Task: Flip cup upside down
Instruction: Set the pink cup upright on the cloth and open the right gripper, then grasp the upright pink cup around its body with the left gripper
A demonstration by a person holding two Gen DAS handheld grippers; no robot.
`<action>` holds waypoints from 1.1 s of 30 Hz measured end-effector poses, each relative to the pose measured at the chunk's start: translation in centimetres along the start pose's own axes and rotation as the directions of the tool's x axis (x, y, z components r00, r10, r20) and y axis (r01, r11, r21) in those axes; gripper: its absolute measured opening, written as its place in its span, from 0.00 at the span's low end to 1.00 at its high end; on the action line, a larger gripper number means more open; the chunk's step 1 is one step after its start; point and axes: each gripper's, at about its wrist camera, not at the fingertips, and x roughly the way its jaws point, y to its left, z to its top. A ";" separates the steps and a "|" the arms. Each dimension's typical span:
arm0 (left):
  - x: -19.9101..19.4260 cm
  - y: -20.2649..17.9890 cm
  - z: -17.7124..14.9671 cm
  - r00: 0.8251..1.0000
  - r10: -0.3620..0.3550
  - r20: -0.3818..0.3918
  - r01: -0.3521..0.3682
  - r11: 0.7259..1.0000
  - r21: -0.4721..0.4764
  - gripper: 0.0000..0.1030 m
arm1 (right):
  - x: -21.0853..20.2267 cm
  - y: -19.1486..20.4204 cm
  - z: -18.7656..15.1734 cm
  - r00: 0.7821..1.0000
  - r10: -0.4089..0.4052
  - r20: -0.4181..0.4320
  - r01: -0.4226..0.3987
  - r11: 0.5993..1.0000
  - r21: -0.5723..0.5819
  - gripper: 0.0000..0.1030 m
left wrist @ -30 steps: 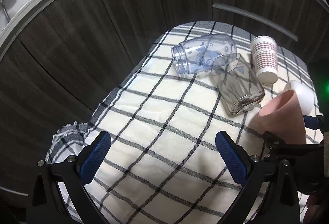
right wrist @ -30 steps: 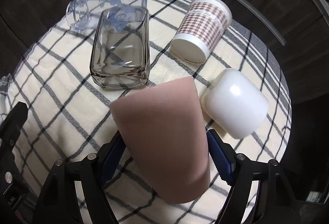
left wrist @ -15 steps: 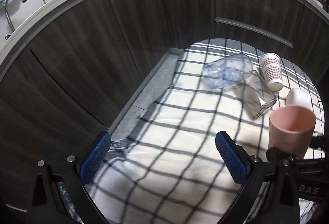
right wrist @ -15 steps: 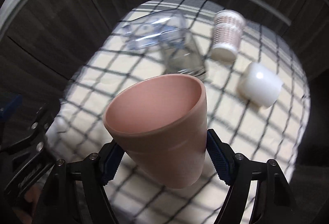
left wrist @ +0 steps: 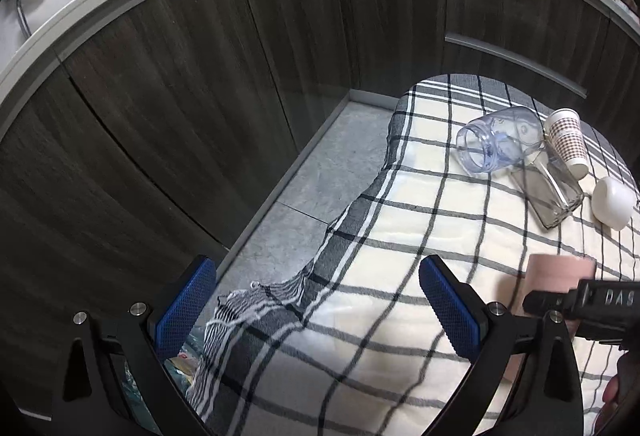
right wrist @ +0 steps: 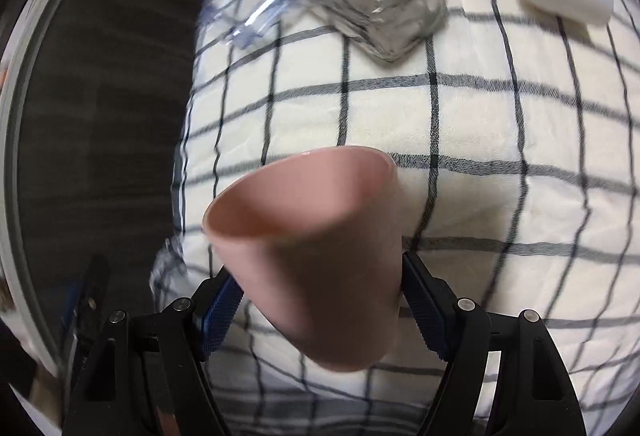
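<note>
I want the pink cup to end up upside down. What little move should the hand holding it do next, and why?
Probably keep turning the right gripper until the rim faces the checked cloth, then lower it. The pink cup is clamped between the jaws, held above the cloth, with its opening tipped sideways, not down yet.

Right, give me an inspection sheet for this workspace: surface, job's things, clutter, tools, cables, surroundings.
Surface: checked cloth covers it; its left edge hangs down, rumpled.
Job's things: pink cup held above the cloth, tilted, mouth facing away from the camera, not yet upside down.
Clutter: clear plastic jar and square glass lie on their sides, touching; paper cup and white cup stand mouth down.
Tools: right tool shut on the pink cup; left tool open, holding nothing.
Cables: nothing seen.
Surroundings: dark wood cabinets behind; grey floor beside the cloth; sink tap and pan on the counter, top left.
</note>
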 end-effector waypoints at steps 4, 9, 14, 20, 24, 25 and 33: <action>1.1 -0.6 0.2 1.000 -0.022 0.000 0.022 0.999 0.029 1.00 | 1.0 0.1 1.0 0.999 -0.015 0.033 0.014 0.999 0.037 0.73; 1.3 -1.3 -0.1 0.999 -0.038 -0.003 0.038 0.998 0.060 1.00 | 1.4 0.4 1.5 0.998 -0.032 0.063 0.031 0.999 0.014 0.73; 0.7 -1.6 -0.5 0.999 -0.051 0.000 0.051 0.996 0.071 1.00 | 1.7 1.3 1.5 0.995 -0.052 0.089 0.055 0.998 -0.037 0.81; -0.9 -2.3 -1.1 0.993 -0.118 0.015 0.117 0.991 0.071 1.00 | -1.1 0.9 0.3 0.987 -0.038 0.155 0.051 0.996 -0.076 0.85; -2.5 -4.2 -2.1 0.985 -0.167 0.040 0.163 0.983 0.087 1.00 | -5.0 -0.7 -1.8 0.959 -0.072 0.274 0.096 0.993 -0.075 0.85; -2.8 -5.2 -2.6 0.983 -0.178 0.047 0.173 0.980 0.099 1.00 | -5.9 -1.2 -2.3 0.950 -0.086 0.300 0.112 0.991 -0.071 0.85; -4.5 -10.3 -4.6 0.956 -0.280 0.092 0.266 0.954 0.141 1.00 | -12.5 -7.8 -6.8 0.838 -0.241 0.490 0.263 0.965 0.026 0.88</action>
